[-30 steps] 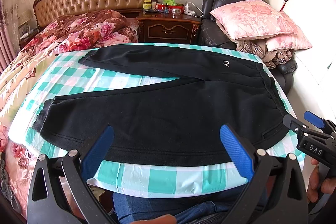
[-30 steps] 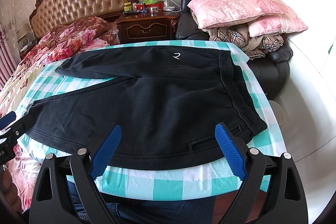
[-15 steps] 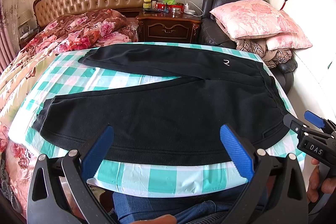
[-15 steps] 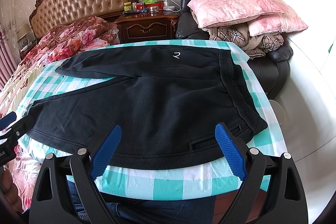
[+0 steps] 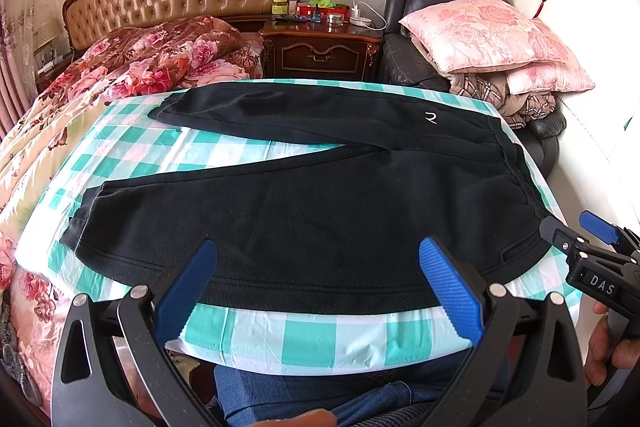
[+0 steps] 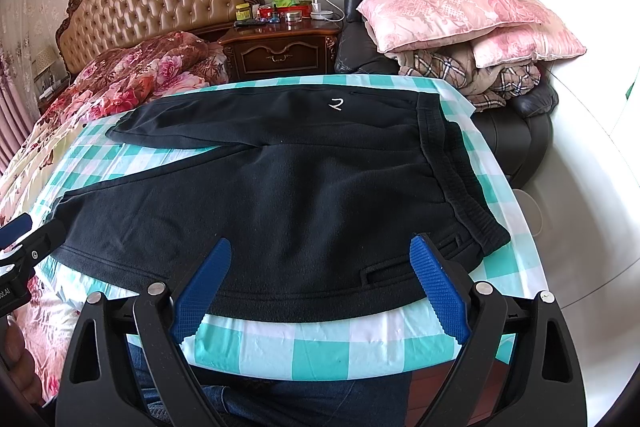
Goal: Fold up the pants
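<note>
Two grippers, both spread wide & holding nothing. Left gripper (image 5: 318, 291) hovers at 6 o'clock over the near hem of my black pants (image 5: 320, 211); right gripper (image 6: 320, 285) sits likewise near the pocket. Pants lie flat on the checked cloth (image 5: 304, 335) covering the surface, waistband (image 6: 460, 179) at 3 o'clock, legs splayed toward 9. Pink pillows (image 6: 452, 7) at 1 o'clock.
</note>
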Action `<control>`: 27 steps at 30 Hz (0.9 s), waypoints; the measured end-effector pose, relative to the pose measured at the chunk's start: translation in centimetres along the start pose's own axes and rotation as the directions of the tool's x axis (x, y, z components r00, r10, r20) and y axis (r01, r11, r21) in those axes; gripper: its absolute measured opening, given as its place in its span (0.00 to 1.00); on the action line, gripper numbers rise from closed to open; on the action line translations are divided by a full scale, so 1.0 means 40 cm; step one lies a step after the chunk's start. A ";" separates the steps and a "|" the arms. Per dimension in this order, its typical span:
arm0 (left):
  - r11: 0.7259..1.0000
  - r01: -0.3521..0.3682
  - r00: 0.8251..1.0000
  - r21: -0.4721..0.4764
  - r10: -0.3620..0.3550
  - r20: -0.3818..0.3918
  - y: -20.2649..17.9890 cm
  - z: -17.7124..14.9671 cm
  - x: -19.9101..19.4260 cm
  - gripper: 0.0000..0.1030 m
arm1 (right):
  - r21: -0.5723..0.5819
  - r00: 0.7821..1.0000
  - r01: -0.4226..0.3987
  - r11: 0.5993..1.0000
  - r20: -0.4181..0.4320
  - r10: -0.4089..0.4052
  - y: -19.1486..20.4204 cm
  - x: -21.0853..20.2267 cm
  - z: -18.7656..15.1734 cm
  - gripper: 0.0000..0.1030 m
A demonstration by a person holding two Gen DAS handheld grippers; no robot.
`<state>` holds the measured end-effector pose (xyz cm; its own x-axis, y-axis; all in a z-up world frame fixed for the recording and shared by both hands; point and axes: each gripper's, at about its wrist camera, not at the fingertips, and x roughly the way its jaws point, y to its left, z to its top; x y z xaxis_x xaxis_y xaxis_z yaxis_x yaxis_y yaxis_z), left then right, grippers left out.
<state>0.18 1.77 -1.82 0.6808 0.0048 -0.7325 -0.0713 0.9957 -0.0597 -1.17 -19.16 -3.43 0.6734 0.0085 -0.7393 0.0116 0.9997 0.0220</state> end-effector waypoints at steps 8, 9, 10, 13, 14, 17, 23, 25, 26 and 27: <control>1.000 0.000 1.000 0.000 0.000 -0.001 0.001 0.000 0.001 0.98 | 0.001 1.000 0.000 1.000 0.000 0.000 -0.001 0.001 0.000 0.85; 1.000 0.000 1.000 0.000 0.000 -0.001 0.000 0.000 0.001 0.98 | 0.001 1.000 0.000 1.000 0.000 0.000 -0.001 0.001 0.000 0.85; 1.000 0.000 1.000 0.000 0.000 -0.001 0.000 0.001 0.001 0.98 | 0.001 1.000 0.000 1.000 0.000 0.000 -0.001 0.001 0.000 0.85; 1.000 0.000 1.000 0.000 0.000 -0.001 0.000 0.001 0.001 0.98 | 0.001 1.000 -0.001 1.000 0.000 0.001 -0.001 0.001 0.000 0.85; 1.000 0.000 1.000 0.000 0.000 -0.001 0.000 0.001 0.001 0.98 | 0.000 1.000 0.000 1.000 0.000 0.000 -0.001 0.001 0.000 0.85; 1.000 0.000 1.000 0.000 0.000 -0.002 0.000 0.001 0.001 0.98 | 0.002 1.000 0.000 1.000 -0.001 0.000 -0.001 0.001 0.000 0.85; 1.000 0.001 1.000 -0.001 -0.001 -0.005 0.000 -0.003 0.006 0.98 | 0.003 1.000 0.000 1.000 -0.001 0.000 -0.002 0.001 0.000 0.85; 1.000 0.001 1.000 0.001 -0.001 -0.006 -0.002 -0.008 0.005 0.98 | 0.004 1.000 0.000 1.000 -0.003 0.000 -0.002 0.002 0.000 0.85; 1.000 0.000 1.000 0.000 0.000 -0.005 -0.004 -0.009 0.005 0.98 | 0.004 1.000 0.000 1.000 -0.002 0.000 -0.002 0.002 0.000 0.85; 1.000 0.000 1.000 0.000 0.000 -0.004 -0.003 -0.010 0.006 0.98 | 0.004 1.000 0.000 1.000 -0.002 0.000 -0.002 0.002 0.000 0.85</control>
<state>0.07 1.60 -2.25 0.6775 0.0045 -0.7355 -0.0711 0.9957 -0.0594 -1.10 -19.23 -3.47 0.6719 0.0089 -0.7406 0.0140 0.9996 0.0247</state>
